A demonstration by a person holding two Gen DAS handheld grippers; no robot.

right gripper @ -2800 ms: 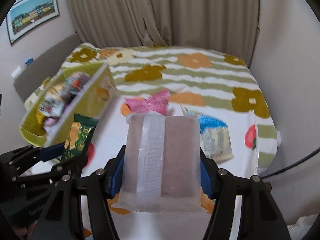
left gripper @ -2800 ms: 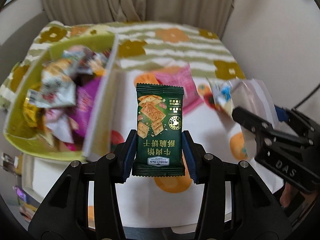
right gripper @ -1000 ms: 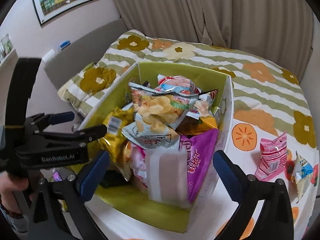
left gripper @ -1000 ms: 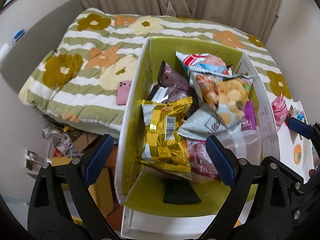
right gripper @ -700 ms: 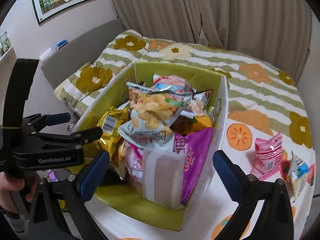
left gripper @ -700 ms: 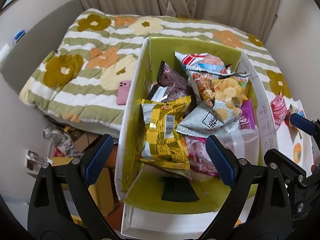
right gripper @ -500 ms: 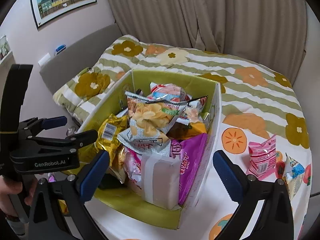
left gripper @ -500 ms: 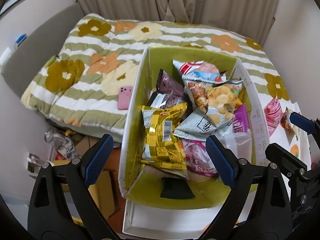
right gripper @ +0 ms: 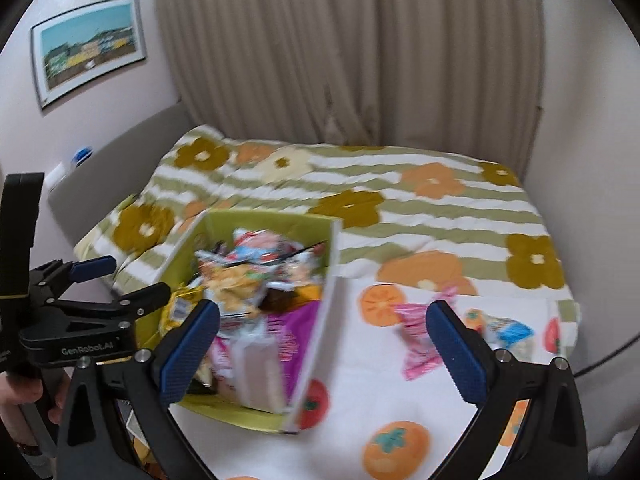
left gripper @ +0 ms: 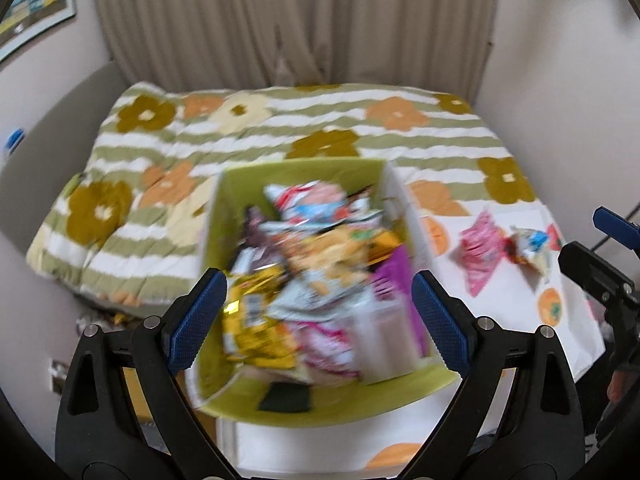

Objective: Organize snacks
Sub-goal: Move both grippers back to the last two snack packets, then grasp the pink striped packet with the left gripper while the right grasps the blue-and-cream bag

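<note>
A green cardboard box full of snack packets stands on a white cloth with orange fruit prints; it also shows in the right wrist view. The dark green cracker packet lies at the box's near end, beside the pale frosted packet. A pink packet and a blue and white packet lie on the cloth to the right of the box. My left gripper is open and empty above the box's near end. My right gripper is open and empty over the box's right wall.
The table's cloth reaches right to the pink packet and the blue packet. A bed with a flowered quilt lies behind. Curtains and walls close the back and right. A gap to the floor lies left of the box.
Both grippers have pulled back and tilted up from the box, so more of the bed and curtain shows. Earlier each let go of its packet into the box.
</note>
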